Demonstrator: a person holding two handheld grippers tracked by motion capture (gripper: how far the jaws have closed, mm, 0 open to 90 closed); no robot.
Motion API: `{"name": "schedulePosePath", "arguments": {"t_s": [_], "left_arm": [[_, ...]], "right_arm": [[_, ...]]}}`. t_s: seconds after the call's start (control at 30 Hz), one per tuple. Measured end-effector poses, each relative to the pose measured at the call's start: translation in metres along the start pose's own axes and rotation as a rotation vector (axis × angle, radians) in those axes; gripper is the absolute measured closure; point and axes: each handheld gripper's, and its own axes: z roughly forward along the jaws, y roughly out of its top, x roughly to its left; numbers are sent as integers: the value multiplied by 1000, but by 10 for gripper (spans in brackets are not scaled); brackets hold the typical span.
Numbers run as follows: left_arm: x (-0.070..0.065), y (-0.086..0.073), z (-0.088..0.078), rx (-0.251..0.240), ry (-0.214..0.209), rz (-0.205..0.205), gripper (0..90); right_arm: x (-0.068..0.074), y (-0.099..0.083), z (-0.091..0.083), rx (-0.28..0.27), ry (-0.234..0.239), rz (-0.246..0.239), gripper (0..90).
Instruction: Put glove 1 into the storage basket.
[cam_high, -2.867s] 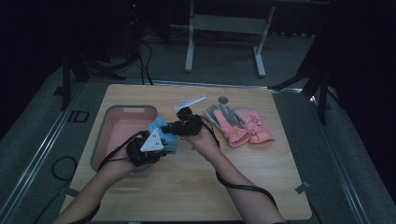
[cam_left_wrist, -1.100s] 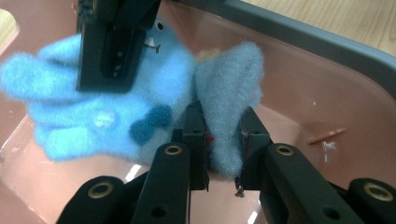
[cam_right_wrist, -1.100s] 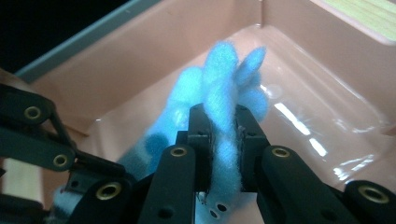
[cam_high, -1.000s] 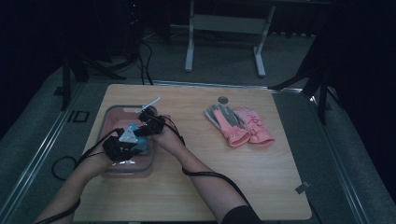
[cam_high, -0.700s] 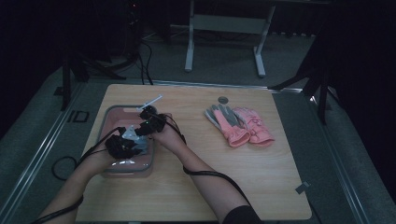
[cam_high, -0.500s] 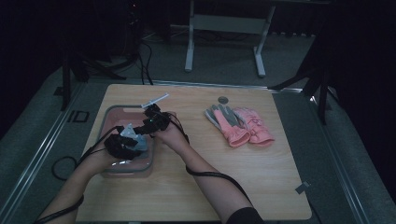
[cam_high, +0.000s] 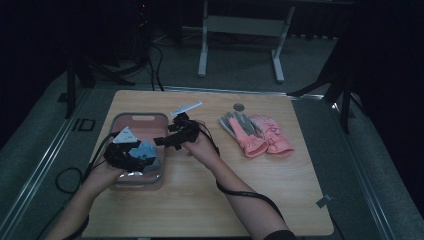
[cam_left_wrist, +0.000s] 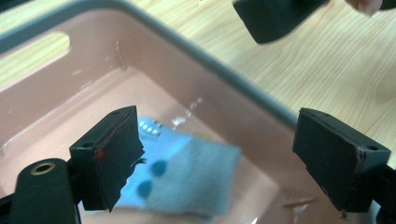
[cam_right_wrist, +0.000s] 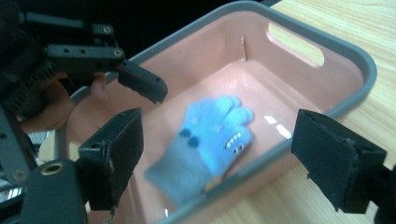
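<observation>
A: Left claw over the pink tub, jaws just spread apart, nothing between them; the blue glove lies loose inside.

B: Right claw has just opened too, empty, at the rim. The risk? A careless jaw could snag the glove.

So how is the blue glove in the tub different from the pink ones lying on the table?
The blue glove lies alone inside the pink tub, while the pink gloves sit as a pair side by side on the bare wooden table. The blue glove has dark dots and a small printed patch; the pink gloves have grey fingers. Both lie flat, and no jaws touch them.
</observation>
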Motion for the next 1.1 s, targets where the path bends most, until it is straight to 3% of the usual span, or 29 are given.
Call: {"name": "schedulePosePath", "arguments": {"t_s": [0.07, 0.2, 0.5, 0.7, 0.87, 1.1], "left_arm": [[-7, 3, 0, -20, -29, -4, 152], [-23, 11, 2, -62, -36, 34, 153], [-57, 31, 13, -99, -113, 30, 153], [-77, 39, 23, -145, -121, 35, 152], [-87, 42, 34, -130, -148, 52, 153], [-107, 42, 48, -125, -179, 90, 153]], "right_arm": [[1, -3, -7, 12, 4, -9, 156], [2, -8, -21, 37, -10, -26, 150], [0, -24, -57, 9, -30, -22, 150], [-10, -37, -75, 3, -36, -41, 150], [-21, -54, -98, -13, -55, -56, 149], [-32, -74, -124, -24, -83, -1, 131]]}}
